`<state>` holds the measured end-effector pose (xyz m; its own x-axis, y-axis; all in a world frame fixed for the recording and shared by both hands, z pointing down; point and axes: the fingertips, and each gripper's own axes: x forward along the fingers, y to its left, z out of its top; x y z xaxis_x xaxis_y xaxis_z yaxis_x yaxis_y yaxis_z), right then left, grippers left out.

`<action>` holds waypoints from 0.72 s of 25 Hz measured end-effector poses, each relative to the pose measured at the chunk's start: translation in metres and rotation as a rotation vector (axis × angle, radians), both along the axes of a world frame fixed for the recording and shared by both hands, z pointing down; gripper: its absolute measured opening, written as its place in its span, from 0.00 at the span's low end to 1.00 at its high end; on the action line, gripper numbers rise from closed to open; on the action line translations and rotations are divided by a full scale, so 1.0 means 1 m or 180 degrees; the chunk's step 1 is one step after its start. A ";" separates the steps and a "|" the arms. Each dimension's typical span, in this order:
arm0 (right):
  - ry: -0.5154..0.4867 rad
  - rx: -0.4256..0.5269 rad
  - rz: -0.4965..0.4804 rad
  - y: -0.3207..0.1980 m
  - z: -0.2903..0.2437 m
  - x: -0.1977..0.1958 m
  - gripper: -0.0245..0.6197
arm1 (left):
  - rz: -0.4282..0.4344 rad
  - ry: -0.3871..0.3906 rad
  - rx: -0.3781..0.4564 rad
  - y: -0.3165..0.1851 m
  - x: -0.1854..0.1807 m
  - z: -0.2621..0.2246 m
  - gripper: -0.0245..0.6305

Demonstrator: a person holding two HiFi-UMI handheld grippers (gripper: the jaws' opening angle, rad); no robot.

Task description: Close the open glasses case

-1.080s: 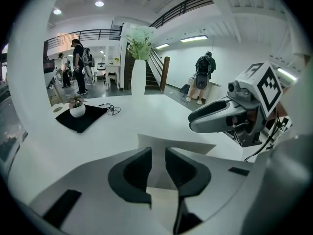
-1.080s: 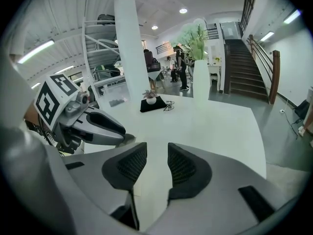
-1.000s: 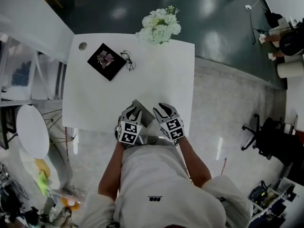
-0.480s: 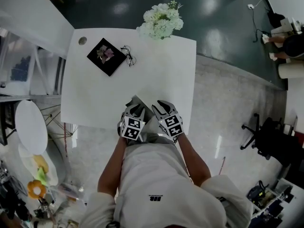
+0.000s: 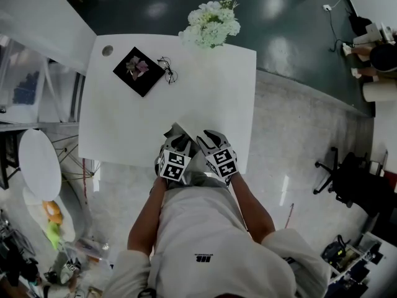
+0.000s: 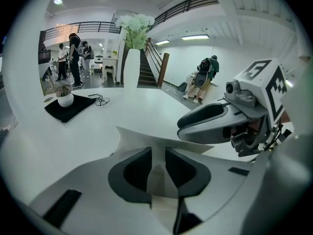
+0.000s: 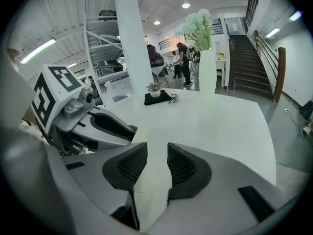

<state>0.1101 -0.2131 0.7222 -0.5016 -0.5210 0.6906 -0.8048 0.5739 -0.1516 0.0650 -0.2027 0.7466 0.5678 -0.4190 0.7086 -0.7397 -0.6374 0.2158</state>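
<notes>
Both claws on the glasses case - near edge of the table
The left claw pinches its thin flap - the right claw is nipped onto its edge too.

One left gripper, one right gripper, one glasses case between them; beyond, one pair of spectacles, one black mat, one flower vase.

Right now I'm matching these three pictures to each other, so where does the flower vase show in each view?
Head view: the flower vase is at top centre, on the far edge of the table.
Left gripper view: the vase stands upper left of centre.
Right gripper view: the vase stands upper right of centre.
Shared landmark: the black mat, left of the vase in every view.
</notes>
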 end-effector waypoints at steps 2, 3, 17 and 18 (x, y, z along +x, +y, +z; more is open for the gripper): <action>-0.0007 -0.0005 -0.0012 0.002 -0.001 -0.002 0.24 | 0.0008 0.0005 0.0000 0.002 0.000 0.000 0.19; -0.0016 -0.0013 -0.0016 0.004 -0.003 -0.004 0.24 | 0.0011 0.0007 0.0000 0.003 0.000 0.000 0.19; -0.0083 0.0002 -0.0073 0.017 -0.007 -0.017 0.23 | -0.0054 0.0044 0.0011 0.017 -0.008 -0.001 0.19; -0.0088 -0.0003 -0.0093 0.018 -0.007 -0.018 0.23 | -0.0063 0.0047 0.0017 0.018 -0.009 -0.002 0.19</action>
